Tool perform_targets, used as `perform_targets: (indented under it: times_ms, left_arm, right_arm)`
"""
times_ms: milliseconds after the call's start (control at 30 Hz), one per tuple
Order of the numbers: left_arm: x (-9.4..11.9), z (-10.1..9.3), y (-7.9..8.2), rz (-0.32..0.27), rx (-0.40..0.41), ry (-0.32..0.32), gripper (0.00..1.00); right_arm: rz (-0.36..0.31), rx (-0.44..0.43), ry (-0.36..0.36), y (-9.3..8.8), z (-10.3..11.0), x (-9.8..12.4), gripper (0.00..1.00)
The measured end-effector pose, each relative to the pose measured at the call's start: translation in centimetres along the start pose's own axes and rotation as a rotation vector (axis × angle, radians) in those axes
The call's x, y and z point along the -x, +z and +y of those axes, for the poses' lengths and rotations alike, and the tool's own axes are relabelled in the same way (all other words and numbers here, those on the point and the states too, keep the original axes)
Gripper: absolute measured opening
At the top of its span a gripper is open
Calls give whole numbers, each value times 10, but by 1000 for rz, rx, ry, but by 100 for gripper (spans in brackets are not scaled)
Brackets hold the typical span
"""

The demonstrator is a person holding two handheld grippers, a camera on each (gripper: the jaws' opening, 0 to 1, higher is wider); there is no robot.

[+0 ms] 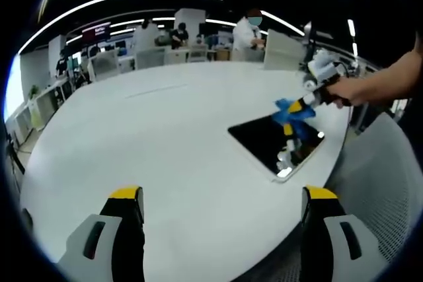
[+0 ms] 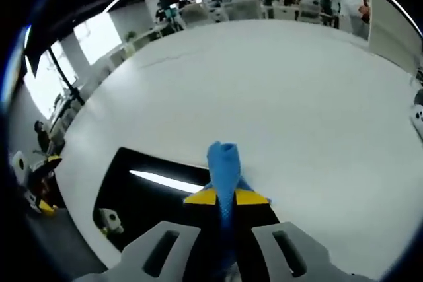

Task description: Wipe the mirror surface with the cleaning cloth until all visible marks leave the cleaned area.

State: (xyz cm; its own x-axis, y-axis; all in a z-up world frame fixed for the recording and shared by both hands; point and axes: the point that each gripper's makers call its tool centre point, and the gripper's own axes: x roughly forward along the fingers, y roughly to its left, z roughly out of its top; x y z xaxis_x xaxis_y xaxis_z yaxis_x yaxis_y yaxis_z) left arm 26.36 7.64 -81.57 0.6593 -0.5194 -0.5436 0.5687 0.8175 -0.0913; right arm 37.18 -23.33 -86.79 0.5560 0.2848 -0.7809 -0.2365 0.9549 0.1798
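Note:
A dark rectangular mirror [image 1: 274,142] lies flat near the right edge of a white table [image 1: 152,130]. My right gripper [image 1: 299,105], held by a person's hand, hovers over the mirror's far corner, shut on a blue cleaning cloth [image 1: 291,114]. In the right gripper view the blue cloth [image 2: 224,163] sticks up between the shut yellow-tipped jaws of my right gripper [image 2: 225,197], just above the mirror [image 2: 142,193], which reflects a ceiling light. My left gripper [image 1: 223,196] stands open over bare table, well short of the mirror, its yellow fingertips [image 1: 125,194] wide apart.
The white table [image 2: 277,97] is large and oval. A grey mesh chair [image 1: 386,189] stands off its right edge. Desks, monitors and several people [image 1: 248,31] fill the office at the back. A white panel [image 1: 281,51] stands at the table's far right.

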Motion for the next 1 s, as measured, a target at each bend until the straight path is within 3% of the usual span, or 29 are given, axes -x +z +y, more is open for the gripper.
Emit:
perform_targets:
  times_ms: [100,200,267,333,1000]
  left_arm:
    - [0,-1,0,3,-2,0,99]
    - [-1,-1,-1,5,-4,-1,99]
    - [0,-2,0,6,-5,-3,99]
    - [-1,-2,-1,7,-6,-6,99]
    - [-2,-4,-4,19,-11,-19,99]
  right_arm:
    - [6,48,6,2,18,-7,2]
    - [14,36,36,5,43,-15,2]
    - [21,109,12,8,47,-18,2]
    - [26,18,61,10,64,-22,2]
    - [79,102,191,25,169,-57,2]
